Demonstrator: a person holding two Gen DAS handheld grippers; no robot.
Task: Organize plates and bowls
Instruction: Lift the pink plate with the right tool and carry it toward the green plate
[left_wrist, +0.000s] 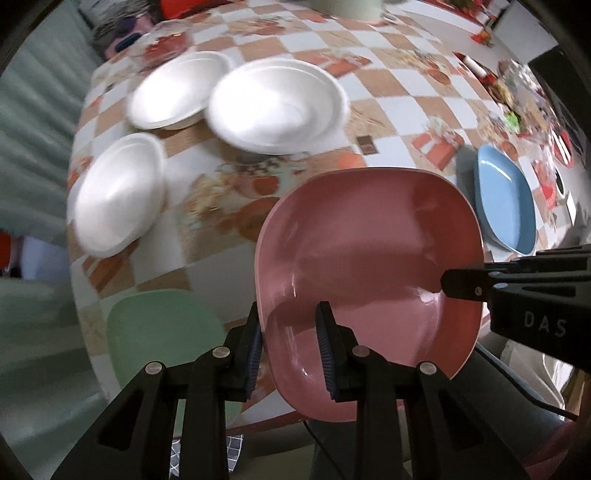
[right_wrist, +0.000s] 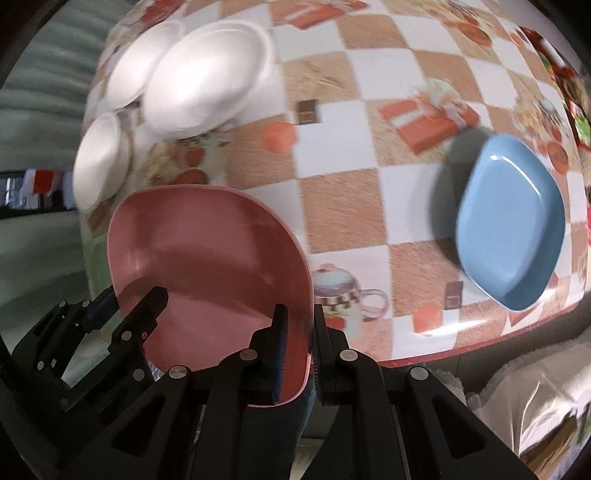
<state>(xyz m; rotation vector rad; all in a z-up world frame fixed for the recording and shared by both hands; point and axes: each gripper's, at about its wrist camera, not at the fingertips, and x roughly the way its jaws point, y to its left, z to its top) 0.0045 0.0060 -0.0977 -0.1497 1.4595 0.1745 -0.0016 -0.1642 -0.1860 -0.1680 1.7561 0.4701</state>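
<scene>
A glossy pink plate (left_wrist: 369, 280), square with rounded corners and a shallow raised rim, is held over the near edge of the checked tablecloth (left_wrist: 399, 88). The left gripper (left_wrist: 290, 350) straddles its left rim with a visible gap between the inner finger and the plate, while the right gripper (right_wrist: 297, 354) pinches its right rim between both pads. Three white bowls (left_wrist: 277, 107) cluster at the far left, a blue plate (right_wrist: 511, 221) of the same shape lies to the right, and a green plate (left_wrist: 162, 332) sits at the near left.

The checkered table (right_wrist: 347, 192) bears white bowls (right_wrist: 207, 77) and a blue plate (right_wrist: 513, 225).
</scene>
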